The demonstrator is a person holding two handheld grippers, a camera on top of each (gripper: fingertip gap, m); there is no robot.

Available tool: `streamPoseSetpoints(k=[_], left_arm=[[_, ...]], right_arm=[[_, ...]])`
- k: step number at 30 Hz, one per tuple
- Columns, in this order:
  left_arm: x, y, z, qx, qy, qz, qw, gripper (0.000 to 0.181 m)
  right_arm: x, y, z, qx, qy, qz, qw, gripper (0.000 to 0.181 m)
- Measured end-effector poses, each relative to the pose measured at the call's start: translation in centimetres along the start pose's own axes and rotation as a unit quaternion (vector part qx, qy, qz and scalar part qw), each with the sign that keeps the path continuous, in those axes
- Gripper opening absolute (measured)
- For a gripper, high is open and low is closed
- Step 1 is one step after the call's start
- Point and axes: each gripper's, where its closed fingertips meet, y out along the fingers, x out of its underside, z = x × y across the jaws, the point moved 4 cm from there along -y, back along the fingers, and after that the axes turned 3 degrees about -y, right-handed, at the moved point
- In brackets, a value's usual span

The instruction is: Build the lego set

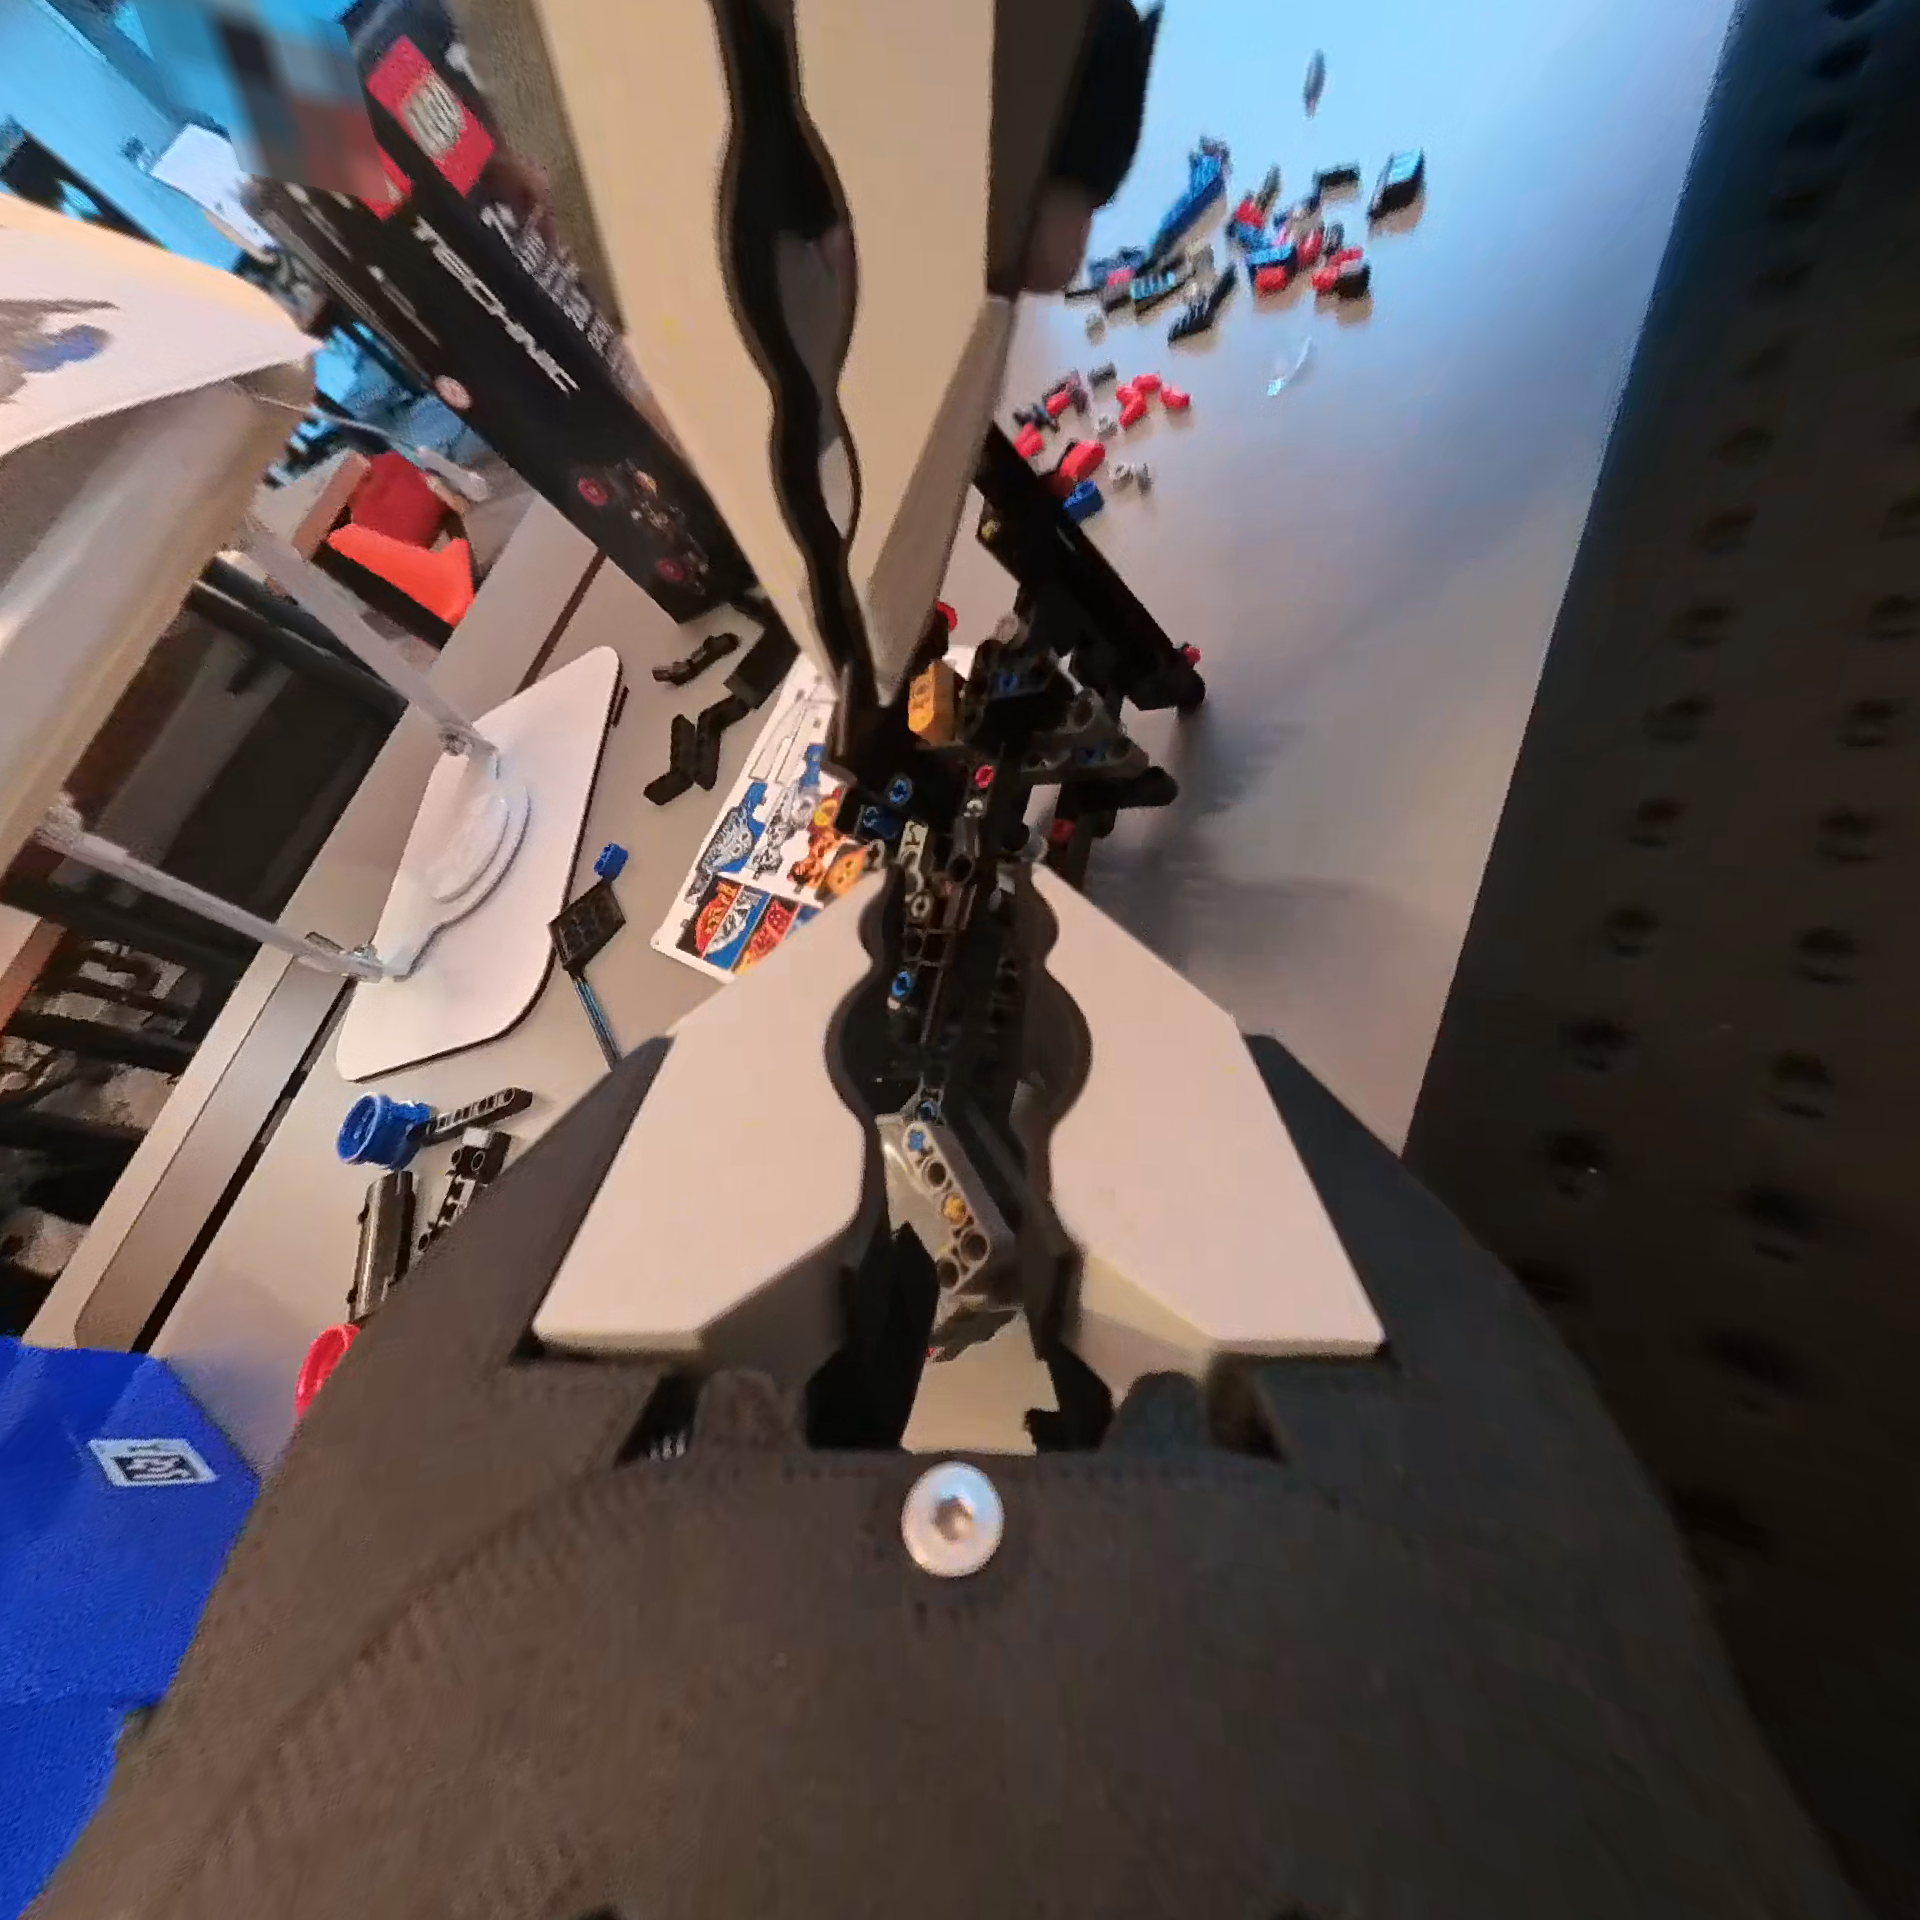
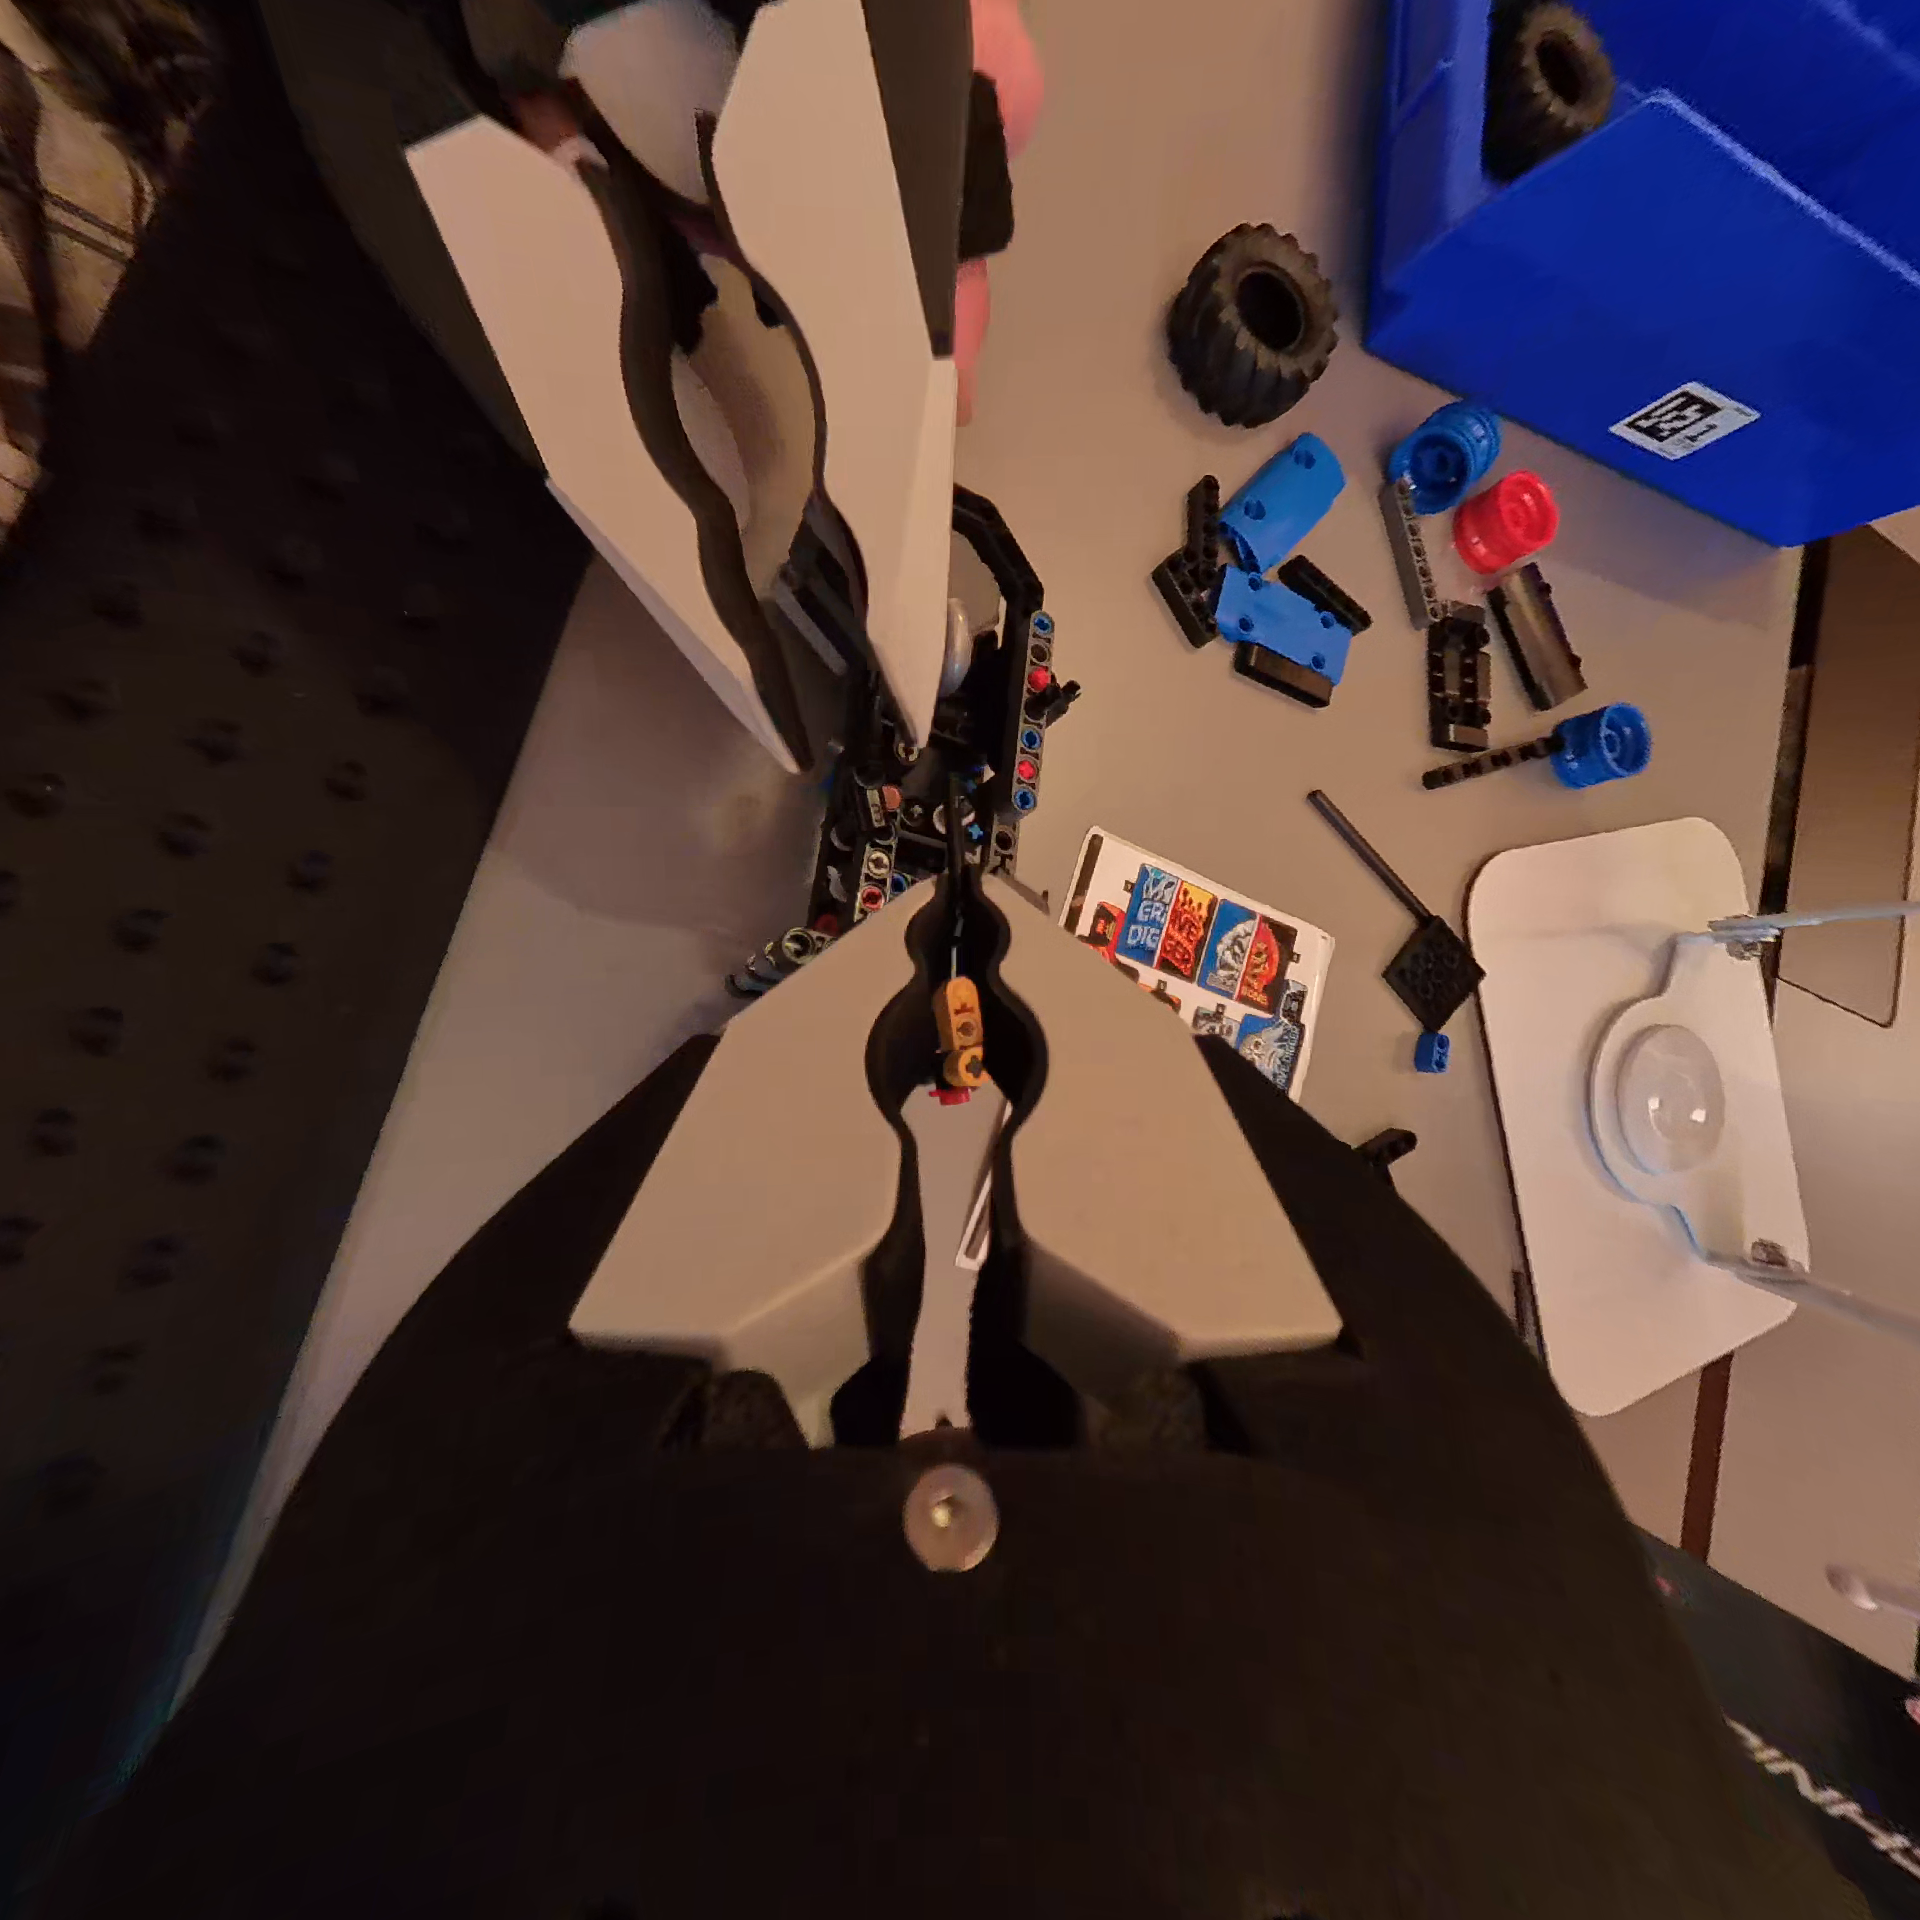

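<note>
Chassis sits on surface between both claws. Left claw closed on its grey beam end. Right claw closed on a thin black axle carrying tan connector, axle pointing straight ahead into chassis.

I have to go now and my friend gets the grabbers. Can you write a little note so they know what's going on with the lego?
Left gripper: shut on the black lego frame, holding its near end.
Right gripper: shut on a thin black rod carrying a small tan piece, tip touching the frame.
On the table: sticker sheet, black tyre, blue and red wheel hubs and beams near the blue bin; more small red, blue and black bits farther off.
Done: part of the frame is built.
Left: seat the rod piece, then add wheels, panels and stickers.
</note>
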Motion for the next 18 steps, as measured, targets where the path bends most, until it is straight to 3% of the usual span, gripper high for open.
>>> streamPoseSetpoints(k=[11,18], left_arm=[[-0.1,1.4,-0.1,-0.030,0.042,-0.041,0.998,0.013],[-0.2,1.4,-0.2,-0.029,0.041,-0.038,0.998,0.013]], right_arm=[[0.9,0.4,0.5,-0.079,-0.017,-0.043,0.996,0.000],[1.6,0.9,0.7,-0.133,-0.060,-0.122,0.982,0.000]])
